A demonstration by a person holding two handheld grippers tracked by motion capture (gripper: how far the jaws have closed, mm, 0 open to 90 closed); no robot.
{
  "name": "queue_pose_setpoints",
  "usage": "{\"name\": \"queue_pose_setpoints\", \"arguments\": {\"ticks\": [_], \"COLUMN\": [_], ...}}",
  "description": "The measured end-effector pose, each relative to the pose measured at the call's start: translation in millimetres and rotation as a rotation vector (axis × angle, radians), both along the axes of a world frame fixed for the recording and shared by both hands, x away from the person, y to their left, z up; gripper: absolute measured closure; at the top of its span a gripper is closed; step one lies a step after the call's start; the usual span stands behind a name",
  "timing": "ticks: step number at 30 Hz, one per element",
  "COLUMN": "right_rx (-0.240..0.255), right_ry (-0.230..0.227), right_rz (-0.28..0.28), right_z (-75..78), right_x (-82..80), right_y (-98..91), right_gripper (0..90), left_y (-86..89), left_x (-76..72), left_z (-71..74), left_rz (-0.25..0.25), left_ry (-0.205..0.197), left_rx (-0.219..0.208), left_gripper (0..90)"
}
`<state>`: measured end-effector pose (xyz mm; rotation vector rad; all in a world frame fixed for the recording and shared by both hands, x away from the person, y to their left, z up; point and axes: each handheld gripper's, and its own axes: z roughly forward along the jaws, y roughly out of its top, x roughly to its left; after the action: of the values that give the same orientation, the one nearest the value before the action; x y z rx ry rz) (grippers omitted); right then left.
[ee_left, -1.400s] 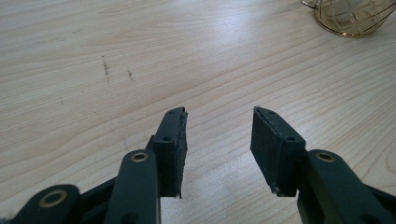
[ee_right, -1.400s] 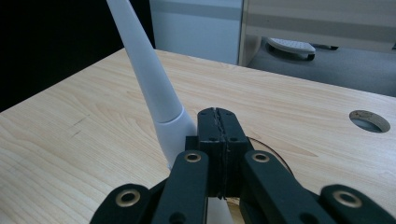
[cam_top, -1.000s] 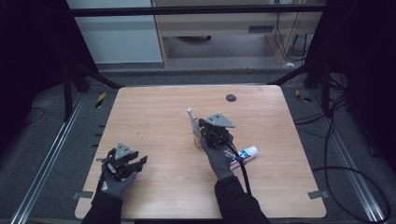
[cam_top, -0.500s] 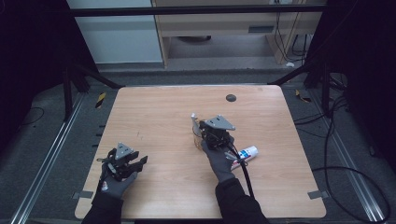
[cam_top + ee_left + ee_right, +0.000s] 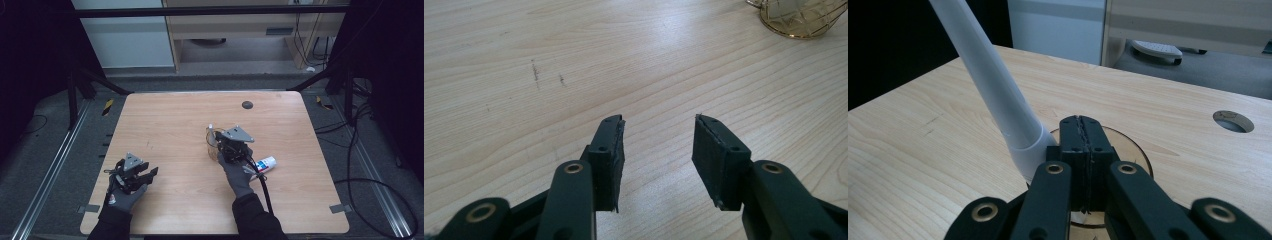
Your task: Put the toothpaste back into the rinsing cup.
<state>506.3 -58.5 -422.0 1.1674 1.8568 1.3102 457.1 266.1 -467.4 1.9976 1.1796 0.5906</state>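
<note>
white tube (image 5: 993, 85): cap down in gold wire holder (image 5: 215, 145), leaning up-left | right gripper (image 5: 1082, 131): clenched, empty | left gripper (image 5: 659, 145): released

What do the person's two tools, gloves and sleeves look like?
Both tools, the left tool and the right tool, are black, each with two jaws, ribbed pads, brass-coloured rivets and a grey three-cornered plate on top. A black cable trails from the right one. The person wears grey gloves and dark sleeves.

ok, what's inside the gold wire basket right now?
A white tube leans in the wire basket, its top sticking out above the rim. The shut right gripper hangs over the opening, covering the tube's lower end and the basket's floor.
</note>
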Motion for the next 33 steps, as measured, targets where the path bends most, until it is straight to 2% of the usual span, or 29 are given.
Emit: {"name": "queue_pose_setpoints", "arguments": {"ticks": [10, 16, 33], "right_rx": [0.006, -0.005, -0.014], "right_ry": [-0.01, -0.005, 0.006], "right_rz": [0.017, 0.013, -0.047], "right_z": [2.0, 5.9, 2.9], "right_x": [-0.7, 10.6, 15.8], "right_y": [9.1, 18.4, -2.7], "right_gripper": [90.0, 90.0, 90.0], "left_y": [0.0, 1.2, 0.6], "left_x": [-0.2, 0.0, 0.3], "left_z": [0.1, -0.2, -0.4], "left_rz": [0.0, -0.001, -0.001], "left_ry": [-0.001, -0.003, -0.002], "left_rx": [0.001, -0.002, 0.0], "left_gripper": [55.1, 55.1, 55.3]}}
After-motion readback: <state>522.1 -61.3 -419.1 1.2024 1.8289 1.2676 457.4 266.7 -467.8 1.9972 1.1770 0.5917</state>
